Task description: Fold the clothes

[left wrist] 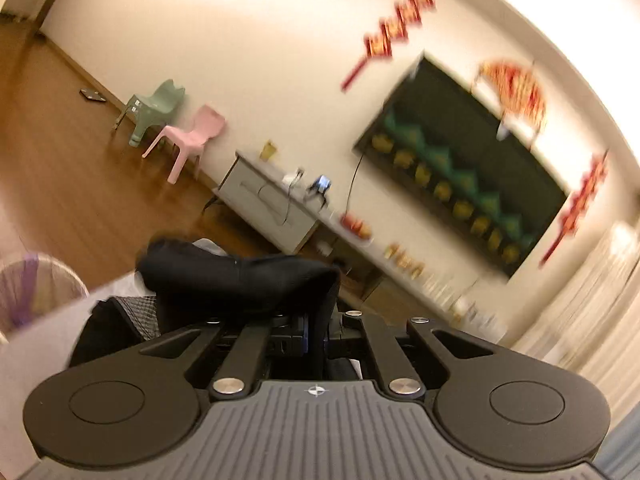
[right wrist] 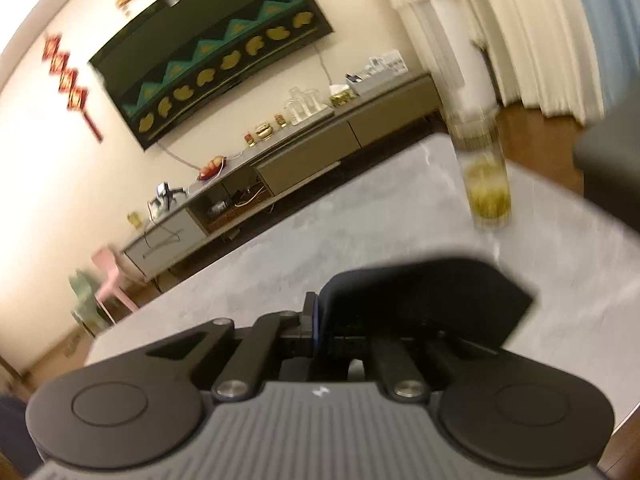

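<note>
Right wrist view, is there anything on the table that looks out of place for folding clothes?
Yes. A tall glass with yellowish contents at its bottom stands upright on the grey table, just beyond the dark garment clamped in the right gripper. A drink near a garment being folded could get knocked over. Nothing looks spilled.

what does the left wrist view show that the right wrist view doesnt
Only the left wrist view shows the round mesh fan at the left edge, the flat dark object on the wooden floor, and the left gripper shut on the black garment.

Only the right wrist view shows the tall glass on the grey table, the white curtains, and the right gripper shut on a folded edge of black cloth.

Both show the wall-mounted TV, the low cabinet, the pink chair and the green chair.
</note>
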Demonstrator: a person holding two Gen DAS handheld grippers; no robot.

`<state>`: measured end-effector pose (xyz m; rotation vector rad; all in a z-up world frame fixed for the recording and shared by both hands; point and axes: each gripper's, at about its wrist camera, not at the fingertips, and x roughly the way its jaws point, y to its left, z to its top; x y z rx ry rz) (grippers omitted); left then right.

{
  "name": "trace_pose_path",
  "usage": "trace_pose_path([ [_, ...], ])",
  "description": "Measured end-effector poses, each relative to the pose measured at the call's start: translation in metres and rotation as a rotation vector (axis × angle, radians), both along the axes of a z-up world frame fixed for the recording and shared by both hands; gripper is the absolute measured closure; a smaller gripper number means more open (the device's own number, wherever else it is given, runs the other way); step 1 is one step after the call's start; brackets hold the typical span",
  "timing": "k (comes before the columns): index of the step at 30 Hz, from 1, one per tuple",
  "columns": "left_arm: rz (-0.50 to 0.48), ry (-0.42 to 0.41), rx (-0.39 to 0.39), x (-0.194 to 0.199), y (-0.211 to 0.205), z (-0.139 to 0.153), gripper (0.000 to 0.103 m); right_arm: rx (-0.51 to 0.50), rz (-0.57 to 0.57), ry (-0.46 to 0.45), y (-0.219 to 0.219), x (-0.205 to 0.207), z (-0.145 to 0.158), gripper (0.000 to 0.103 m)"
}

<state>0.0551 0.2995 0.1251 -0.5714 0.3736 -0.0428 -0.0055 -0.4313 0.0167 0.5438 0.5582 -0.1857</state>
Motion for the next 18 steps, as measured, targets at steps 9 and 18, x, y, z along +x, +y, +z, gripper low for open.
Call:
trace_pose_path([
  [9, 0.121, 0.665, 0.484, 0.300, -0.017, -0.140, 0.074, -0.084, 0.000, 0.400, -0.040, 0.192, -0.056, 0.076],
  [18, 0.206, 0.496, 0.336, 0.270, 0.039, -0.161, 0.072, -0.299, -0.029, 0.280, -0.020, 0.217, -0.108, 0.059],
])
